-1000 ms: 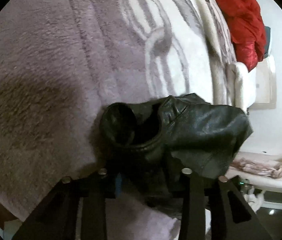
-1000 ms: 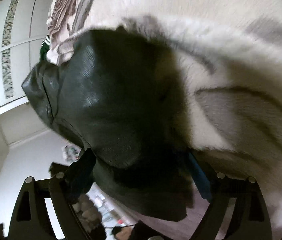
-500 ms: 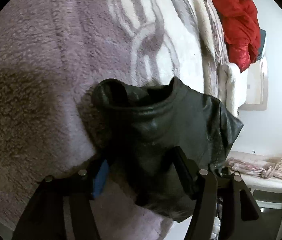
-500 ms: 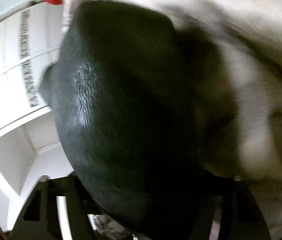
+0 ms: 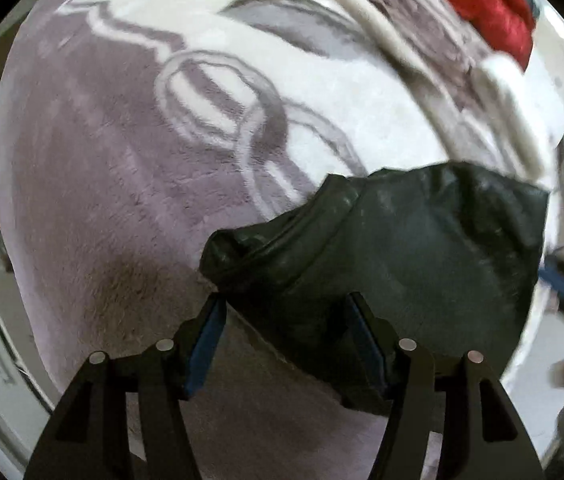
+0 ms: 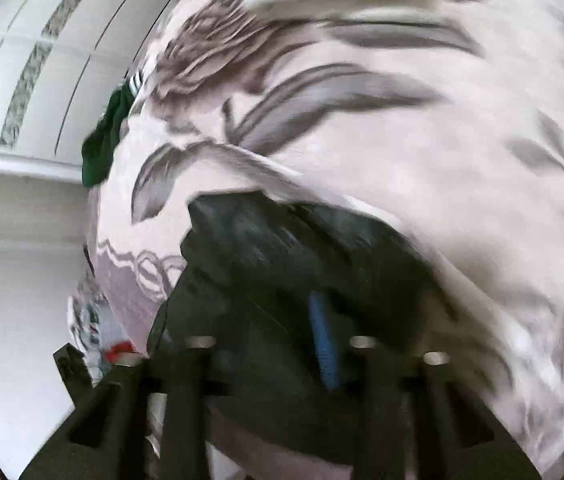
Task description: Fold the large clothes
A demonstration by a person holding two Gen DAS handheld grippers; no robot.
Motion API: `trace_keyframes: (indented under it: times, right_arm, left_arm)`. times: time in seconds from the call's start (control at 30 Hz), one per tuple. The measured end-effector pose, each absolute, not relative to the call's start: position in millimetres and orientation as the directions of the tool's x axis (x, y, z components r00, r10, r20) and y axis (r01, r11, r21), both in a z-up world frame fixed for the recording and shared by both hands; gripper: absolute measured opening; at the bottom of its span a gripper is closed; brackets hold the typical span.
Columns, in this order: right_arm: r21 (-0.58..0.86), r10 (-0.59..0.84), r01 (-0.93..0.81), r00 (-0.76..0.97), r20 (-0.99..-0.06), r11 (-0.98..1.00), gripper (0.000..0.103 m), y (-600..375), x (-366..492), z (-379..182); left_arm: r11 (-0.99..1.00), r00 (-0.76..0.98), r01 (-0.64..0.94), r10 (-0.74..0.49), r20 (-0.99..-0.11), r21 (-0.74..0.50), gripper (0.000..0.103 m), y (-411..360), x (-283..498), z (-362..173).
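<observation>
A black leather garment (image 5: 394,248) lies bunched on a fluffy mauve and white blanket (image 5: 122,152) on a bed. My left gripper (image 5: 282,308) is open, its blue-padded fingers apart just in front of the garment's near edge, the right finger against the leather. In the right wrist view the same garment (image 6: 282,264) fills the space between the fingers of my right gripper (image 6: 266,344). One blue pad (image 6: 324,340) shows against the leather; the view is blurred and the other finger is hidden by leather.
A red garment (image 5: 486,4) lies at the far right of the bed. A green garment (image 6: 102,140) hangs at the bed's edge beside white wardrobe doors (image 6: 22,60). The blanket edge drops off at the lower left.
My left gripper has opened, let go of the leather and drawn back a little. The garment has dropped flatter onto the blanket. The right view has swung, showing more blanket.
</observation>
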State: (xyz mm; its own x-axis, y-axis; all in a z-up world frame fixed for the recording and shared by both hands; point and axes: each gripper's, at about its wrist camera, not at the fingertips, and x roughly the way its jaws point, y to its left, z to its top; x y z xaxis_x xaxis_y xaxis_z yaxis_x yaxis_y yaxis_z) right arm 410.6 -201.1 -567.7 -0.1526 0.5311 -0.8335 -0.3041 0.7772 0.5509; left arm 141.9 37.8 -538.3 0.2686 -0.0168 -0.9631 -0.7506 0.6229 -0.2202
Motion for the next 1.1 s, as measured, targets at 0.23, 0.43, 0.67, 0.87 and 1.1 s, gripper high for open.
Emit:
trace_keyframes:
  times: [0.23,0.43,0.67,0.87,1.1]
  right_arm:
    - [0.378,0.337,-0.392,-0.171,-0.926,0.839,0.030,-150,426,-605]
    - [0.399,0.343,-0.364,-0.210,-0.916,0.842,0.029,-148,430,-608]
    - [0.564,0.522,-0.176,-0.235,-0.820,0.807,0.056,-205,428,-575]
    - [0.562,0.535,-0.121,-0.199,-0.821,0.818,0.069,-265,409,-564]
    - [0.667,0.636,-0.016,-0.284,-0.718,0.745,0.072,-291,402,-620]
  left_arm:
    - [0.677,0.211,-0.721,0.010,-0.977,-0.149,0.060,46,144,-557]
    - [0.688,0.194,-0.714,0.014,-0.981,-0.131,0.060,43,152,-556]
    - [0.711,0.217,-0.679,-0.044,-0.975,-0.183,0.059,46,158,-510]
    - [0.797,0.323,-0.539,-0.104,-0.941,-0.273,0.059,56,213,-470]
    - [0.866,0.285,-0.254,-0.359,-0.889,-0.431,0.059,43,344,-524]
